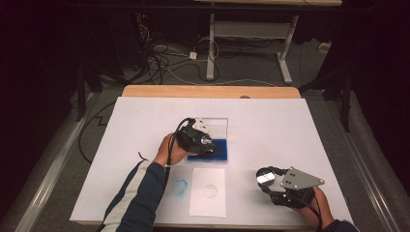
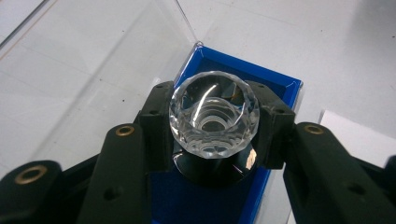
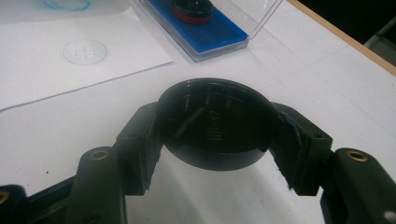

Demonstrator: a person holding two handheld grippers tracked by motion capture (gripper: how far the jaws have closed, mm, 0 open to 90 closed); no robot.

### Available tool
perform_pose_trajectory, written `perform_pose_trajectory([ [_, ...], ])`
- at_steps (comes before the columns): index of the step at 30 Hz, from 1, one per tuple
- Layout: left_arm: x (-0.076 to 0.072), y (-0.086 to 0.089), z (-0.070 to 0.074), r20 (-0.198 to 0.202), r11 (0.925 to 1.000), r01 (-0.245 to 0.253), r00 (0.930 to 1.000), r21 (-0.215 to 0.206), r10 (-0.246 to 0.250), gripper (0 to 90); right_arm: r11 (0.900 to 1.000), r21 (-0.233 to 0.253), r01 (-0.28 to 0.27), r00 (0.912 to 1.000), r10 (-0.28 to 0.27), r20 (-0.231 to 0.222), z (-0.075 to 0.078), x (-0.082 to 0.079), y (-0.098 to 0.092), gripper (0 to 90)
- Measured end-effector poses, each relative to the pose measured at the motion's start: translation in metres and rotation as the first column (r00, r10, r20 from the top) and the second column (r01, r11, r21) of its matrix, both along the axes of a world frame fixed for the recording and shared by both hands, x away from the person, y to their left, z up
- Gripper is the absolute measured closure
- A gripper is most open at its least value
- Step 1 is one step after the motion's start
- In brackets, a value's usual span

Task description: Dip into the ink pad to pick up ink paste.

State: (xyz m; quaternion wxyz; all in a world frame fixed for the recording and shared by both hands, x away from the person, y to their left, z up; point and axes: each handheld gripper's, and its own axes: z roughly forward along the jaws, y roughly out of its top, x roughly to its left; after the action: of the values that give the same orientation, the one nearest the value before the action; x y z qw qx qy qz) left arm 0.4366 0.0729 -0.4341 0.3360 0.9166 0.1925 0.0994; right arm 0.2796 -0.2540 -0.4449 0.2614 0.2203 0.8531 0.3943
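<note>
A clear faceted glass-like knob (image 2: 214, 114) on a round black base is clamped between the 2 black jaws of the left gripper (image 2: 212, 126), and its base sits on the blue pad of a shallow blue ink tray (image 2: 280, 86) with a clear upright lid (image 1: 216, 126). In the high view the left gripper (image 1: 197, 138) leans over that tray near the middle of the white sheet covering the table (image 1: 270, 121).

Just in front of the tray lies a smaller white paper (image 1: 208, 192) bearing a faint round printed mark (image 1: 210, 190), and beside it to the left is a blue smudge (image 1: 180, 186) on the table cover.

Well apart, at the near right, the right gripper (image 3: 215, 133) is closed around a round black disc-shaped cap (image 3: 215, 123); in the high view its face looks shiny (image 1: 265, 177). A grey 3-cornered plate (image 1: 300, 179) tops that gripper.
</note>
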Motion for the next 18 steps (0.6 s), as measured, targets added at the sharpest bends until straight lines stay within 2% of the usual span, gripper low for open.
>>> perform_pose_trajectory([
  [7, 0.0005, 0.0004, -0.0001, -0.007, 1.0, -0.004, 1.0, -0.003, 0.004, 54.5, 1.0, -0.001, 0.0, 1.0, 0.0, -0.001, -0.0001, -0.0002, 0.0003, 38.6],
  [18, 0.0001, -0.002, 0.0022, -0.008, 0.9997, -0.005, 1.0, 0.025, 0.005, 54.5, 1.0, -0.004, 0.0, 1.0, 0.0, -0.002, -0.0003, -0.0001, 0.0, 38.5],
])
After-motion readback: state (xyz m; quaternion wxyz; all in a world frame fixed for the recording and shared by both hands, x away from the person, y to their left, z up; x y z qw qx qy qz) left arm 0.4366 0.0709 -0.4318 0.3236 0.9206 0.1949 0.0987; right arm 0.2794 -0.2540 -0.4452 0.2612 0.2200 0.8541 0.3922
